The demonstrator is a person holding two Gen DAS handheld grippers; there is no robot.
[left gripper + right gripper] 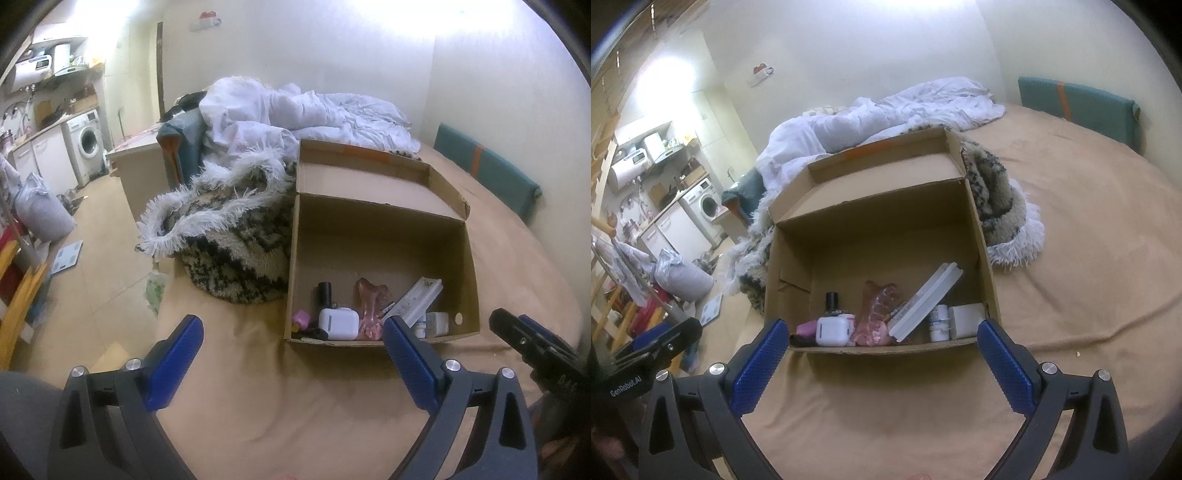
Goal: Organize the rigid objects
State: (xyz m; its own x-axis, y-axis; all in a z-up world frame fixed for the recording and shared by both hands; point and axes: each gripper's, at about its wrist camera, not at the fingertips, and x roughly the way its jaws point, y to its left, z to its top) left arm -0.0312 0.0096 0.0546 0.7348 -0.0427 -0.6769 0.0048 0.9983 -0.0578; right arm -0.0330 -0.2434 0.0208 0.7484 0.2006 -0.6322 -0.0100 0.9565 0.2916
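L wrist view showed the cardboard box [380,236] from its left side, w/ the shaggy black-and-cream rug [229,251] bunched against the box's left wall near the bed's left edge. R wrist view looked more squarely into the box [882,236] and showed the same rug [997,206] wrapping behind it and out past its right wall; only there did the small white bottle [939,325] show clearly, beside the white cube [966,320] in the near right corner.

Both views showed the box open on the tan bed cover [314,398], flap up at the back. Items sat along the near wall: pink cap [301,318], black bottle [325,293], white case [338,323], pink clear plastic piece [371,306], long white flat box [417,299] leaning on the right.

Left hand-held gripper [291,332] was spread wide, nothing betw. its fingers, just short of the box's near left corner, not touching. Right hand-held gripper [882,338] was also spread, empty, its blue fingers [762,363] framing the near wall from just in front; contact couldn't be told. Each view caught the other gripper at its frame edge.
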